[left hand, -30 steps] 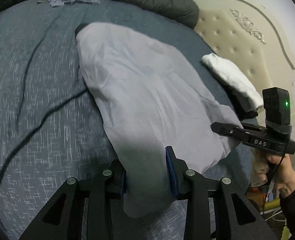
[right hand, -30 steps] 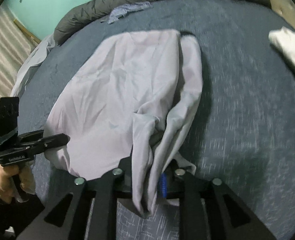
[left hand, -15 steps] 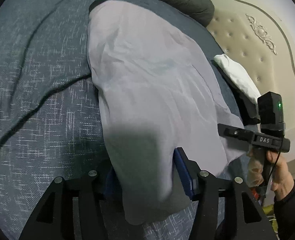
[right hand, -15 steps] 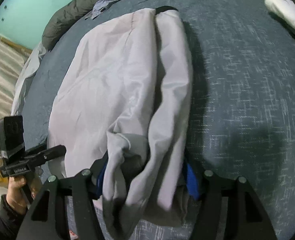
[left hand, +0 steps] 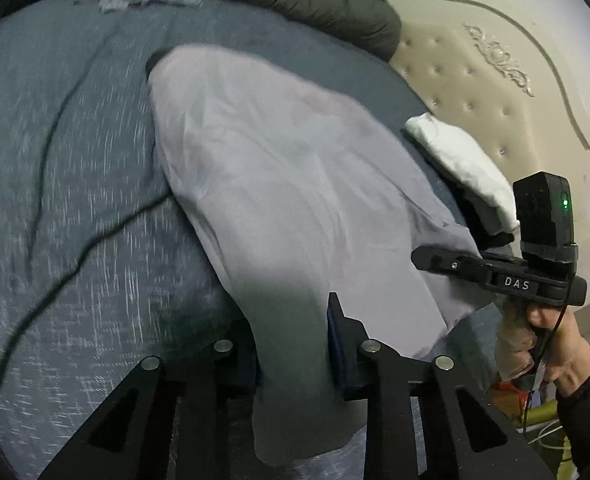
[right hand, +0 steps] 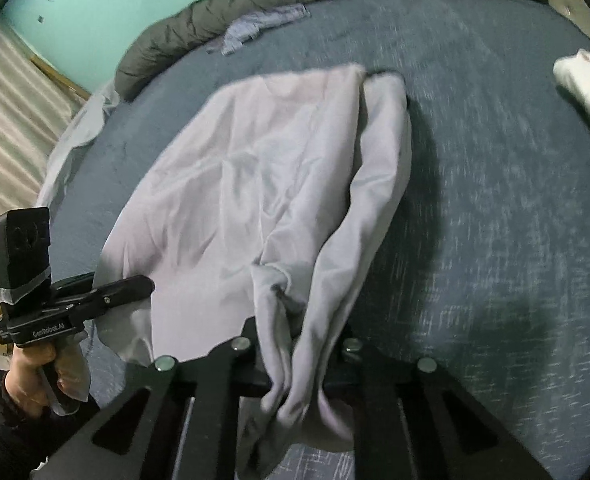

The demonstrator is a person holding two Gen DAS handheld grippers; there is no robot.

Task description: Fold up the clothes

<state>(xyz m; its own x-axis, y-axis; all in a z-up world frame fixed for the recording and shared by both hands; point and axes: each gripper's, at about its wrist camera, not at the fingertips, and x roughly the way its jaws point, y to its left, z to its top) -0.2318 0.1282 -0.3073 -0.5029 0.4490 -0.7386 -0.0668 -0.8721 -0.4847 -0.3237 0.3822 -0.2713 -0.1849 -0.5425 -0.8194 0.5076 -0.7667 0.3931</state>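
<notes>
Plainly, "DAS" on right gripper [left hand: 435,258]

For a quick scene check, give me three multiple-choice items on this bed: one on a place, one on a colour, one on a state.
1. Where does the folded white cloth lie?
A. by the padded headboard
B. under the pale garment
C. on the floor

2. What colour is the bedcover?
A. red
B. blue-grey
C. yellow

3. What do the two grippers hold?
A. nothing
B. the dark quilt
C. the pale garment

Key: 1 A, it sits at the bed's edge beside the headboard. 2 B, speckled blue-grey. 3 C, the left gripper and right gripper have just been closing, each with the garment's near edge between its jaws.
</notes>
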